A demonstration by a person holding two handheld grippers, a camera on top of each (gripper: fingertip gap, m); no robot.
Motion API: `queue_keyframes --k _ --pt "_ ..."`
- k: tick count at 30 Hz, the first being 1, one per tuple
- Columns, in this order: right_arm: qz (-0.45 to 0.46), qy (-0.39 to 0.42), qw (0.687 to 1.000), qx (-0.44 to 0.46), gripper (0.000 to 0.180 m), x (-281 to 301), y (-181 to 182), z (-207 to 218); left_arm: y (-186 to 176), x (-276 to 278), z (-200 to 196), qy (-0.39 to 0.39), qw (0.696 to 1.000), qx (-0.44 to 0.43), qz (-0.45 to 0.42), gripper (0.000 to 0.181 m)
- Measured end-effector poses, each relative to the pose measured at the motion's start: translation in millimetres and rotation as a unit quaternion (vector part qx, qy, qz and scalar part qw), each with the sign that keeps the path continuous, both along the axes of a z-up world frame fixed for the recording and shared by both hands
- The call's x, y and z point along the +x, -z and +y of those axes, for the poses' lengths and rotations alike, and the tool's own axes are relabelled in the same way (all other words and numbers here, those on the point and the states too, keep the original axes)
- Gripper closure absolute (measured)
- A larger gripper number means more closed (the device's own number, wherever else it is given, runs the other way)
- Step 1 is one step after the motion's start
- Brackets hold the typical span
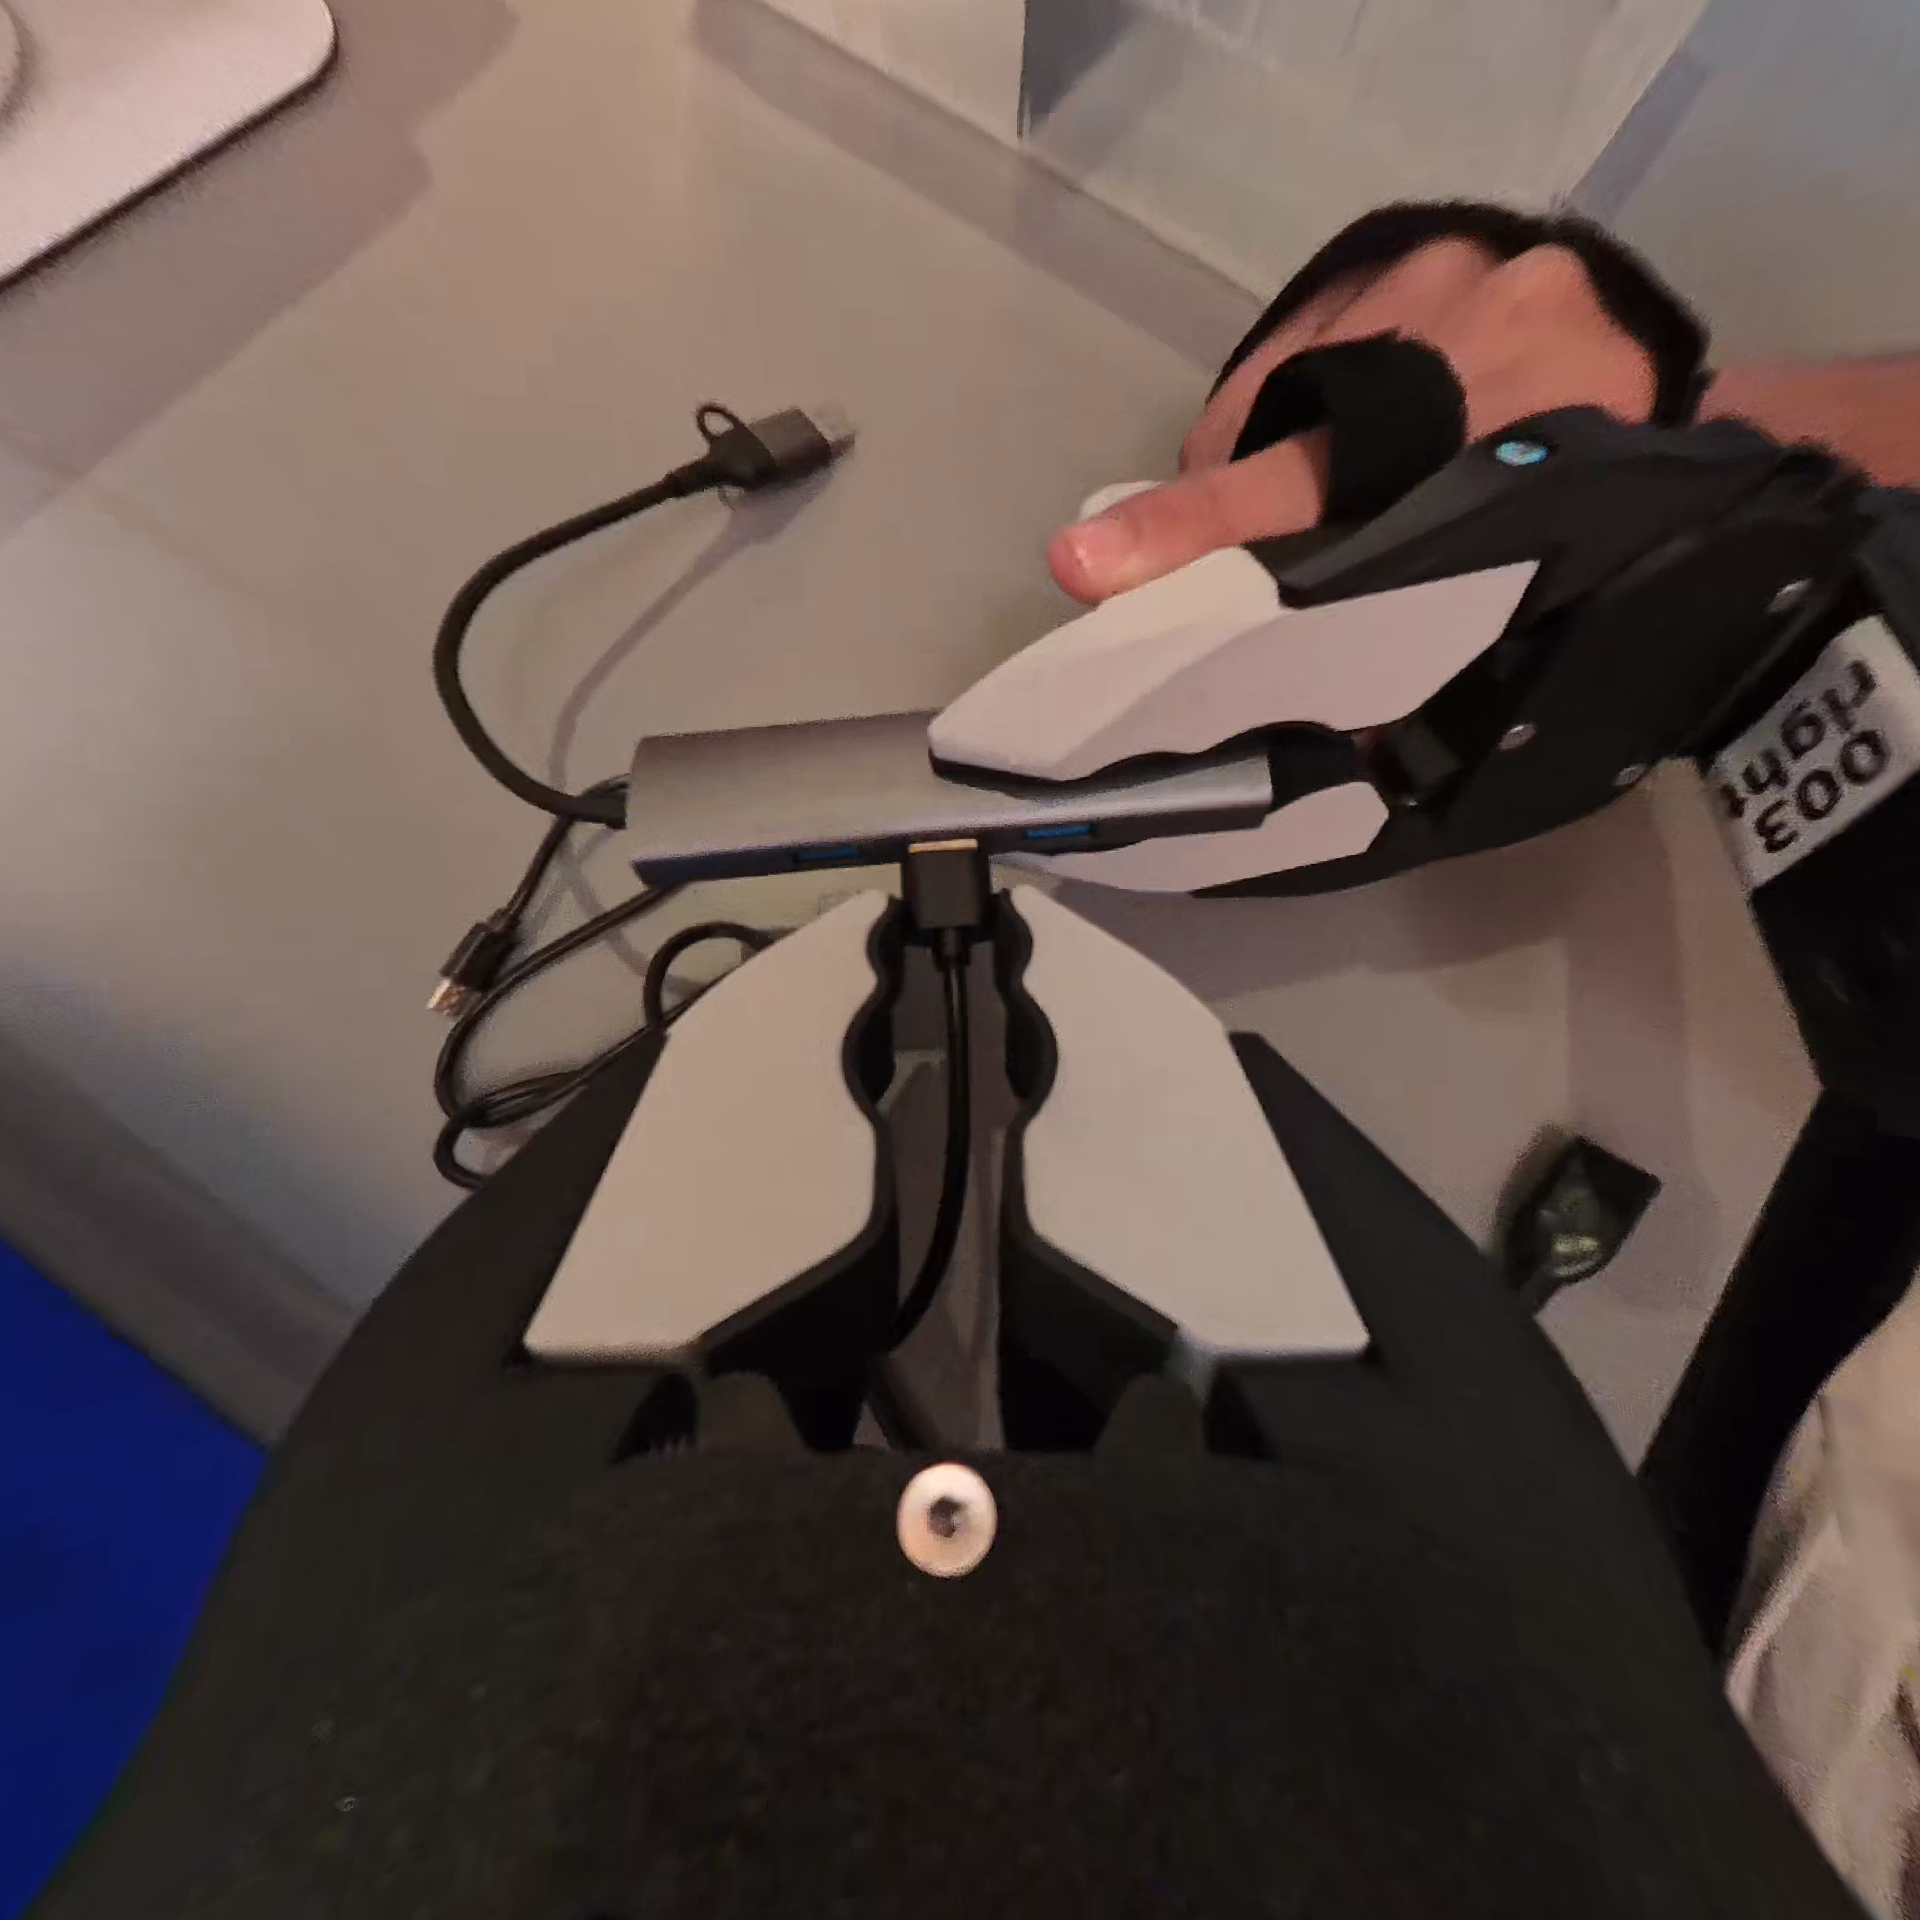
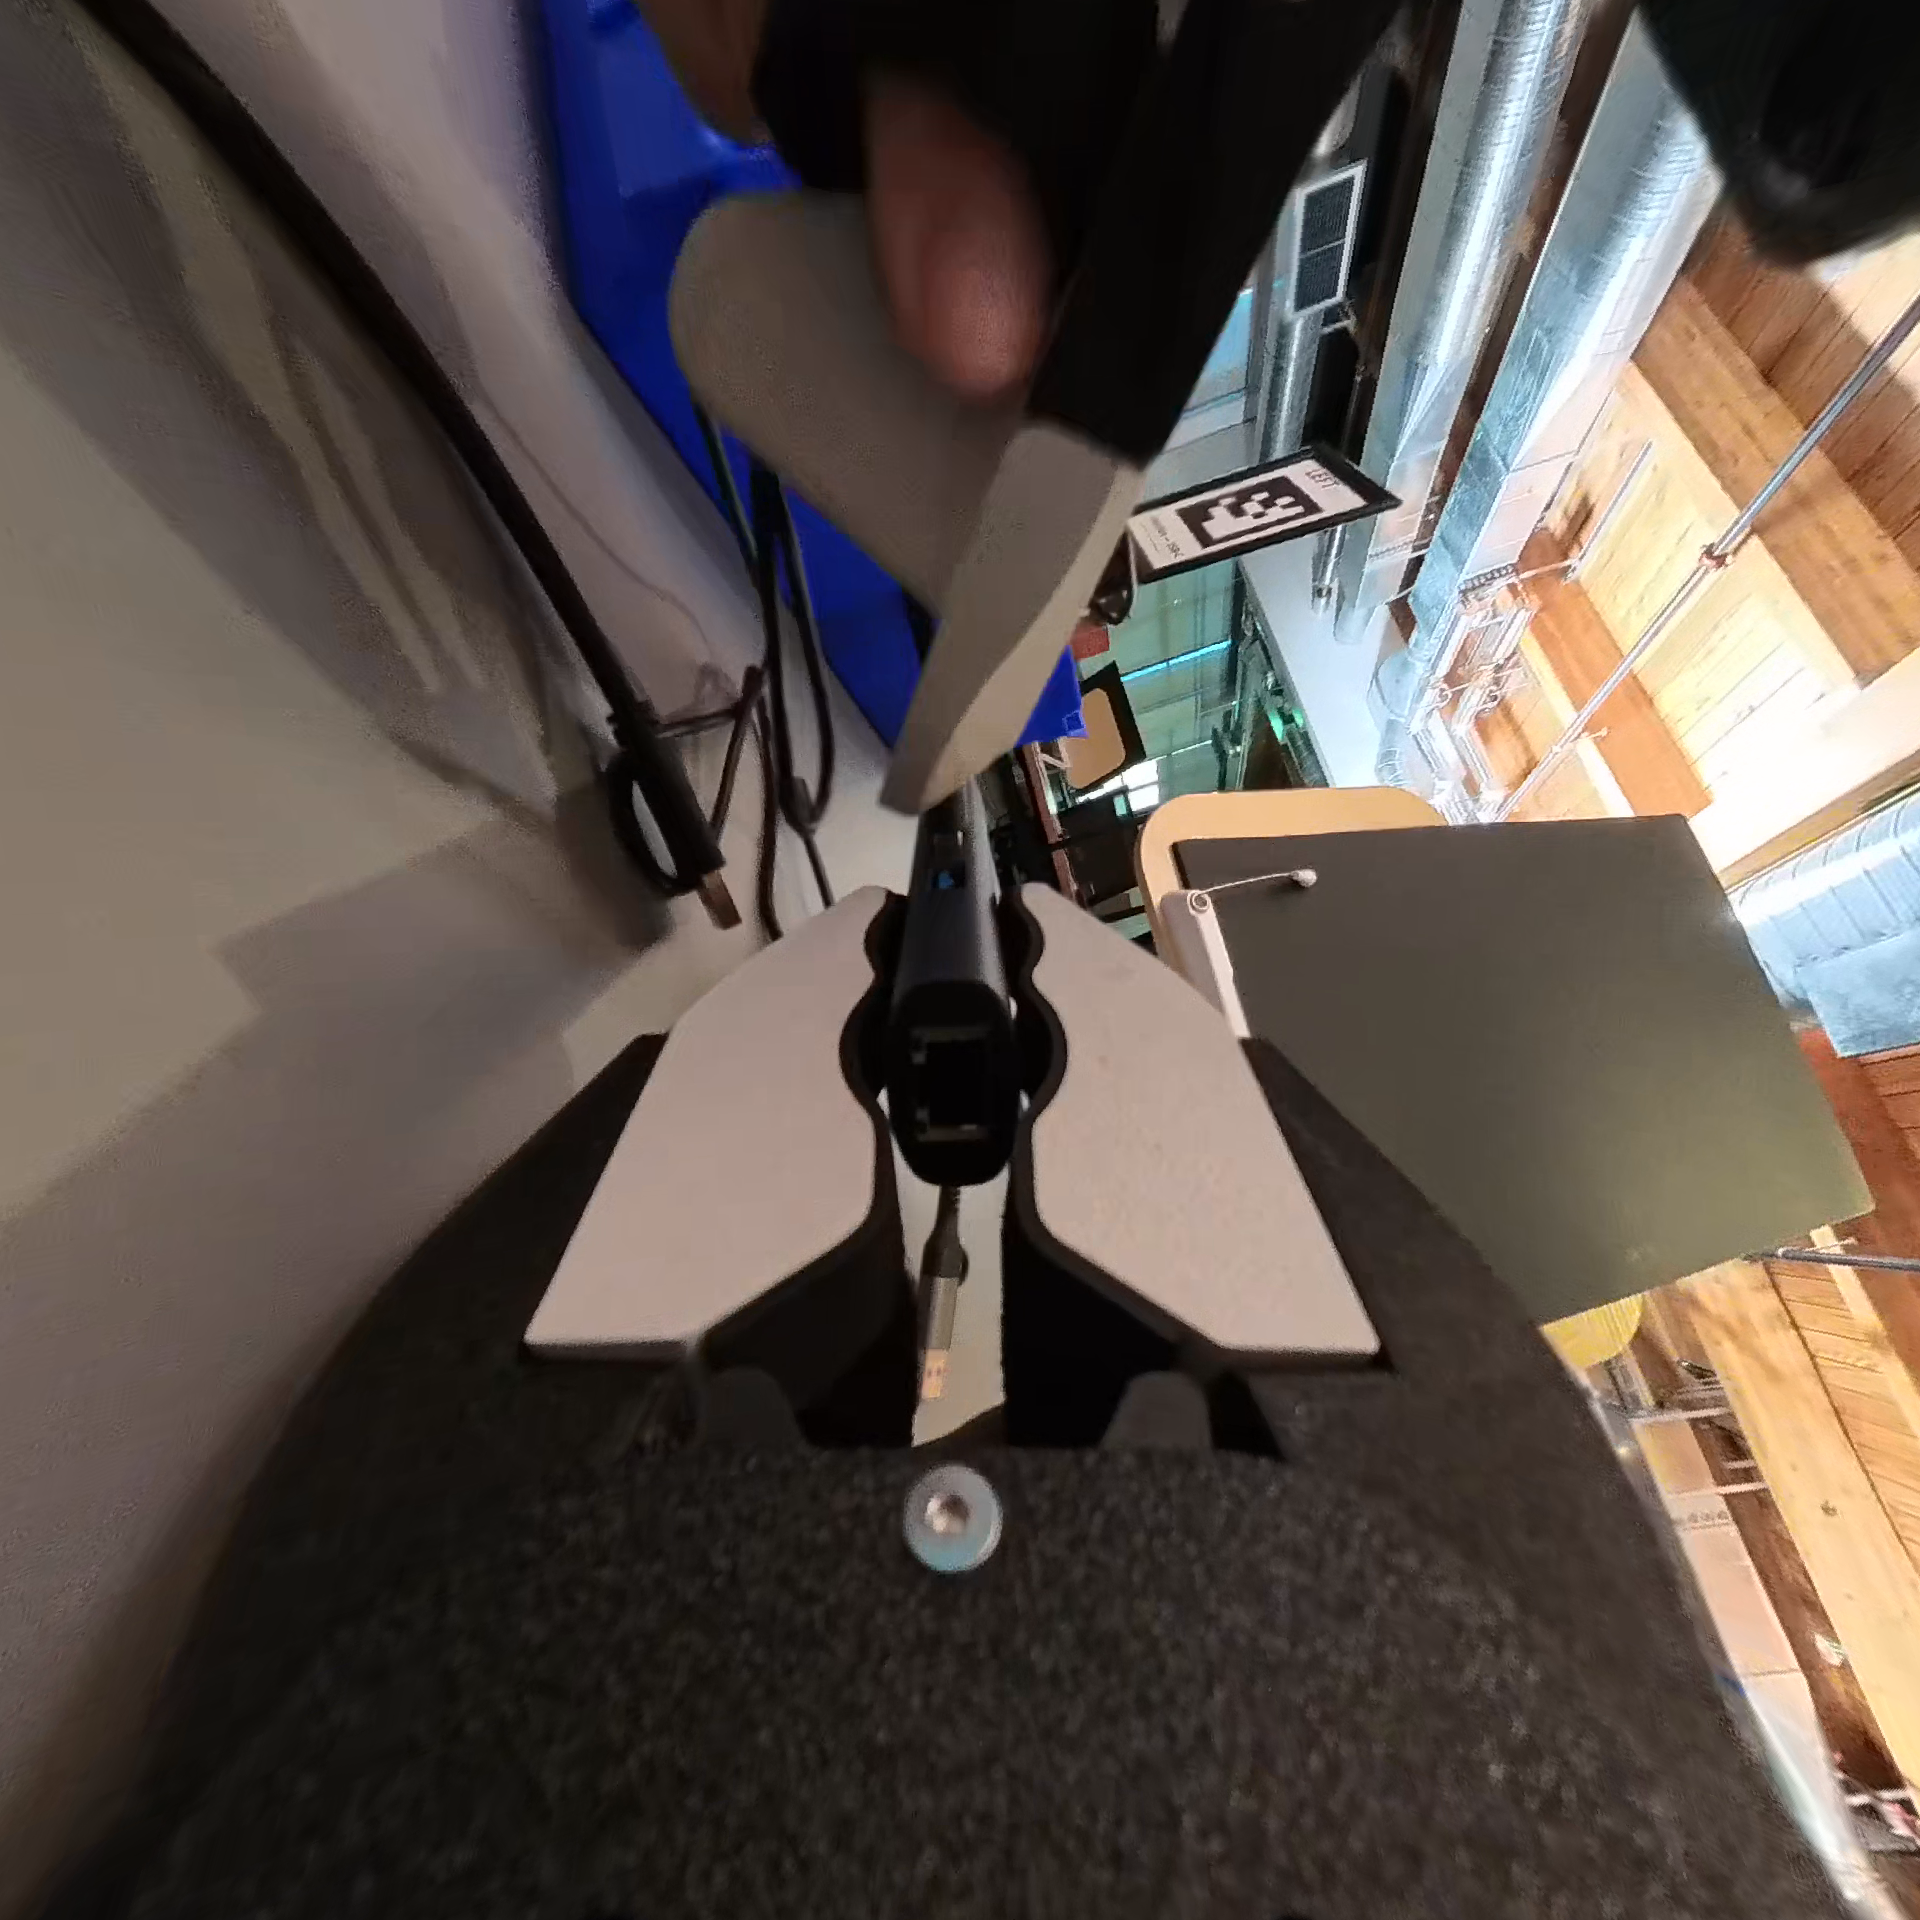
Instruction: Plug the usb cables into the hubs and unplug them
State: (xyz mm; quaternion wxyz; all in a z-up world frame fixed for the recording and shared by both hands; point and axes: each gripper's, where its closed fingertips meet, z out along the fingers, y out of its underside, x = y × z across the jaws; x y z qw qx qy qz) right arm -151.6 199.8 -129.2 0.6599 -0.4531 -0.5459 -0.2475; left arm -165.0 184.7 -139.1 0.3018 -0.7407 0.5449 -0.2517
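A grey USB hub [image 1: 779,784] is held level above the table. My right gripper [image 1: 997,805] comes in from the right and is shut on the hub's right end. In the right wrist view the hub [image 2: 951,1029] shows end-on between my right gripper's [image 2: 951,904] fingers. My left gripper [image 1: 940,909] is shut on a black USB cable plug [image 1: 940,888]. The plug's metal tip meets the middle port on the hub's front edge, with a short strip of metal showing. The hub's own lead ends in a grey connector [image 1: 795,436] lying on the table.
A second loose cable end [image 1: 462,977] and black cable loops lie left of the hub on the pale table [image 1: 312,623]. A white slab [image 1: 135,104] sits far left, a blue surface [image 1: 83,1455] near left. A black board [image 2: 1507,1039] stands right of my right gripper.
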Motion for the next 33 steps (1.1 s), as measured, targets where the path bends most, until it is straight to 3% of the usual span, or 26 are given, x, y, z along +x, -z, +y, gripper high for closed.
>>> queue_keyframes --k 12,15,17,19,26,28,33 --pt "-0.013 0.042 0.999 -0.005 0.161 -4 5 10 4 -12 9 -0.028 1.0 0.007 -0.01 0.166" --pt "0.025 0.151 0.985 -0.075 0.162 50 14 40 -6 -42 17 -0.05 0.999 0.014 -0.018 0.166" --pt "0.048 0.122 0.99 -0.044 0.163 40 -1 32 -13 -52 10 -0.032 0.998 0.004 -0.049 0.166" --pt "0.005 0.109 0.993 -0.035 0.162 22 7 28 -10 -51 5 -0.03 0.998 0.003 -0.048 0.166" --pt "0.074 0.102 0.991 -0.041 0.163 33 -10 29 10 -27 -17 -0.019 0.999 0.004 -0.042 0.165" --pt "0.113 0.077 0.988 -0.066 0.162 30 -27 23 7 -25 -19 -0.022 0.999 0.019 -0.041 0.165" --pt "0.243 0.073 0.963 -0.091 0.163 77 -168 12 5 -27 -18 -0.029 0.998 0.025 -0.048 0.166"
